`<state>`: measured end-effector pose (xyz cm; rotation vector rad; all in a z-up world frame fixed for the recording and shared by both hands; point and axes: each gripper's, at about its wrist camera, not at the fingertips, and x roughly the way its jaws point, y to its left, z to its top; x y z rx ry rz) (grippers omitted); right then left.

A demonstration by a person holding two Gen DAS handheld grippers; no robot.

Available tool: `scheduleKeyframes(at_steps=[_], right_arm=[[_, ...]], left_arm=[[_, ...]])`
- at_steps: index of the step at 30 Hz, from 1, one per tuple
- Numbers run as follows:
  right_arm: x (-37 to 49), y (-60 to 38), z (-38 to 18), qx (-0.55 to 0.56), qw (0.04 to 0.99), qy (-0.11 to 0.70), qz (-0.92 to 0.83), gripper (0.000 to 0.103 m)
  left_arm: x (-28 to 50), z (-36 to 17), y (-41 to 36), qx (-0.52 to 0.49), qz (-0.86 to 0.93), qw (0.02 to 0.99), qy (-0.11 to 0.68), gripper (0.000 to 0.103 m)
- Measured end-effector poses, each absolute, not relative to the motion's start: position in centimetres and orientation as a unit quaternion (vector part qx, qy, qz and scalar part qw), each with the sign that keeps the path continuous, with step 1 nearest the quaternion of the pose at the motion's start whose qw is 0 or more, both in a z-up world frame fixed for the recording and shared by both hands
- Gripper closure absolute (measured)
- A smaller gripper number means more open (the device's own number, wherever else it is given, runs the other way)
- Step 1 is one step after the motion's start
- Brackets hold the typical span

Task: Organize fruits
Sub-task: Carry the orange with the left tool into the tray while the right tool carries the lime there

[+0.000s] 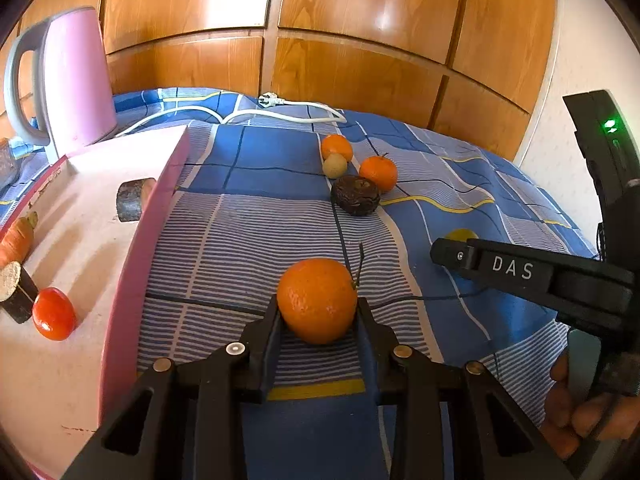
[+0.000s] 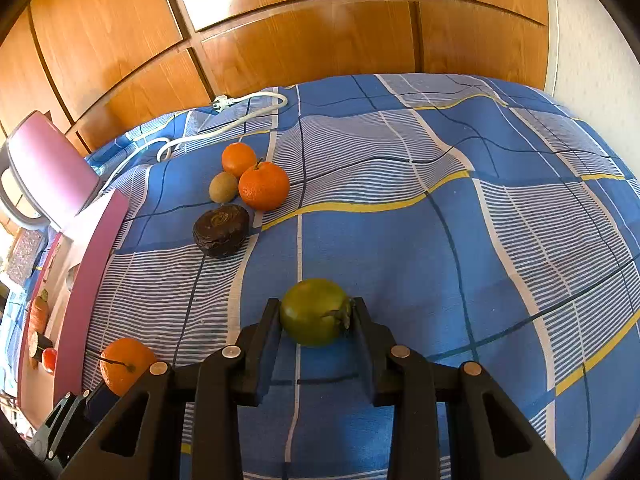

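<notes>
My left gripper [image 1: 318,314] is shut on an orange [image 1: 316,300] with a thin stalk, held just above the blue checked cloth [image 1: 256,240], right of a pink tray [image 1: 136,260]. In the right wrist view my right gripper [image 2: 316,314] is shut on a round green fruit [image 2: 310,312], with its pads against both sides. The held orange [image 2: 124,364] shows at that view's lower left. Further back lies a cluster: two oranges [image 1: 337,147] [image 1: 379,172], a kiwi [image 1: 335,166] and a dark wrinkled fruit [image 1: 356,195].
The tray holds a carrot [image 1: 16,240], a tomato [image 1: 54,314] and dark cut pieces [image 1: 130,200]. A pink kettle [image 1: 76,80] stands behind it; its white cable [image 1: 280,114] runs along the wooden cabinet doors [image 1: 360,60]. A hand [image 1: 580,412] grips the right tool.
</notes>
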<state>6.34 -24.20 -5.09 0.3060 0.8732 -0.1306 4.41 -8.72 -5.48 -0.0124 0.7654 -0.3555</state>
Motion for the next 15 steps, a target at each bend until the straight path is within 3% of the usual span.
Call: scheduleKeyframes(at_steps=[15], right_arm=[[6.3,-23.3,-4.9,0.135,0.895,0.423,-0.039,0.069]], left_arm=[[2.5,-4.6,-8.9,0.017,-0.162,0.923,0.348,0.071]])
